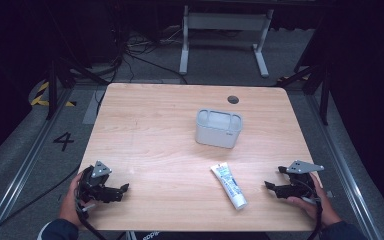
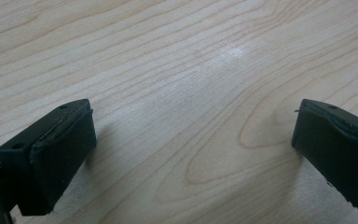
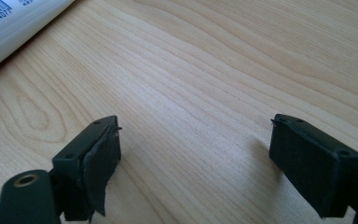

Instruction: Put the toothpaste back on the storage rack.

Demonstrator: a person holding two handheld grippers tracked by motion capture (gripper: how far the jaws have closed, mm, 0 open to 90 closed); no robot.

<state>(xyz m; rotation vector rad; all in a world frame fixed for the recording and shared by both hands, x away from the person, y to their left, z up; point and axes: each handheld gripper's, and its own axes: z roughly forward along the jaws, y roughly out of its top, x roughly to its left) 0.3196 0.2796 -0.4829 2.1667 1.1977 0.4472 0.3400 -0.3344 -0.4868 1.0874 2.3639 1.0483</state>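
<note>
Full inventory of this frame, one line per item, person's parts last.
table: 1, light wood, centre of the high view, with a dark round hole near its far edge
holder: 1, grey, compartmented, upright on the table right of centre
tube: 1, white with blue print, lying flat near the front edge, cap toward the person
floor marking "4": 1, black, on the grey floor left of the table
frame: 1, white, on the floor beyond the table
left claw: 1, black, open, at the front left of the table
right claw: 1, black, open, at the front right, nearest the tube
hands: 2, one on each claw
</note>
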